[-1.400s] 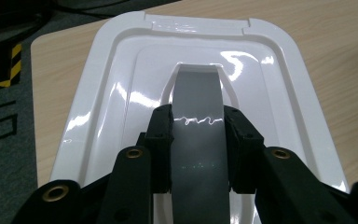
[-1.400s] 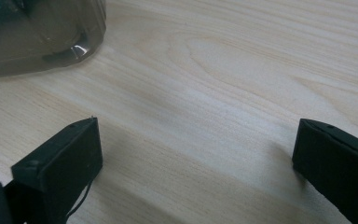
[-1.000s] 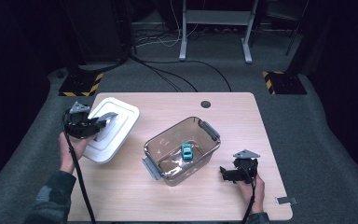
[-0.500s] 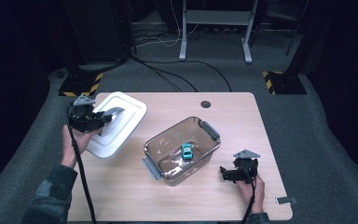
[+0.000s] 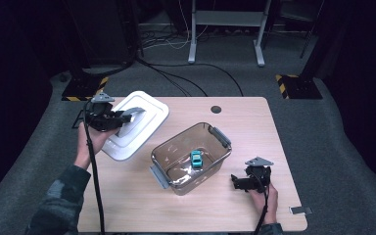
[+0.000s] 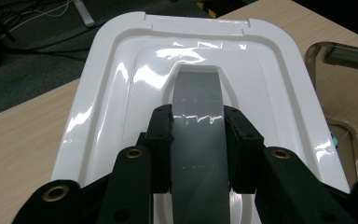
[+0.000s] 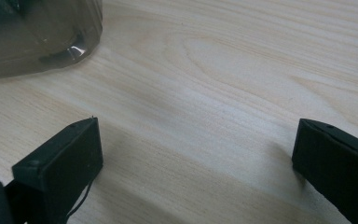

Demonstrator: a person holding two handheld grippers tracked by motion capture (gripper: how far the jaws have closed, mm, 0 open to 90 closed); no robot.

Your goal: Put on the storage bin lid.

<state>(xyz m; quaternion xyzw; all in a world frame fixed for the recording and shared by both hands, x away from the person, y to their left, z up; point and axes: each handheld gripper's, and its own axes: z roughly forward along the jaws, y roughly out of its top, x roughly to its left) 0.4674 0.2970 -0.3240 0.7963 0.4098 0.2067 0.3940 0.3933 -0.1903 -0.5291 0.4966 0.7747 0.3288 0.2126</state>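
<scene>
High view: left gripper [image 5: 122,117] clamps the glossy white lid [image 5: 144,120] by its grey handle [image 6: 198,121], lid tilted over the table's [image 5: 254,122] left edge. Clear tub [image 5: 176,147] holds 1 teal toy car [image 5: 196,158]. Right gripper [image 5: 237,181] rests wide apart.

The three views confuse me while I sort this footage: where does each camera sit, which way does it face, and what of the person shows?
High view: above the person's side, looking forward and down on the table; both forearms, left gripper, right gripper.
Left gripper view: rides the left gripper, looking along jaws clamped on the grey handle of the white lid.
Right gripper view: rides the right gripper, jaws apart above bare wood.
Shared: all three show the clear container.
</scene>
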